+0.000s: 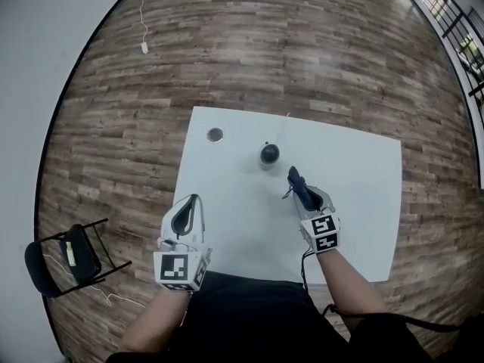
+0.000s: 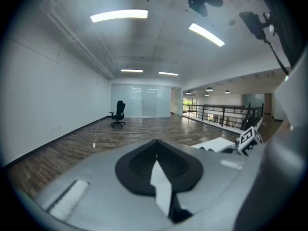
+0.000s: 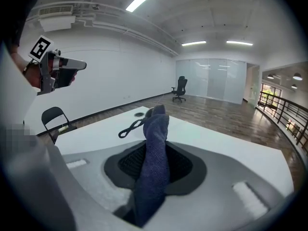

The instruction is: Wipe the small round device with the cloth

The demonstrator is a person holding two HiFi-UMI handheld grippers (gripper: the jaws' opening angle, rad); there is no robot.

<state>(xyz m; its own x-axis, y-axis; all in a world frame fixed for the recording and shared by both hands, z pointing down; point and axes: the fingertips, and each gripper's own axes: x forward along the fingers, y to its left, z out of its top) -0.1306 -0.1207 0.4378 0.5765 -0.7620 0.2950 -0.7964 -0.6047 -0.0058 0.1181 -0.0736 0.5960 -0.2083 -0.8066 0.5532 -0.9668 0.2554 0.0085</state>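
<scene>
Your right gripper is clamped on the blue cloth, which runs lengthwise along the jaws, tip aimed at the small round device. Left gripper is closed, empty.

In head view the small round device was too small for detail, and the round thing at the counter's far left couldn't be ID'd. In right claw view the device sat mostly hidden behind the cloth, whose lower end vanished betw. the right claw's jaws. The person's torso hid the counter's near edge.
</scene>
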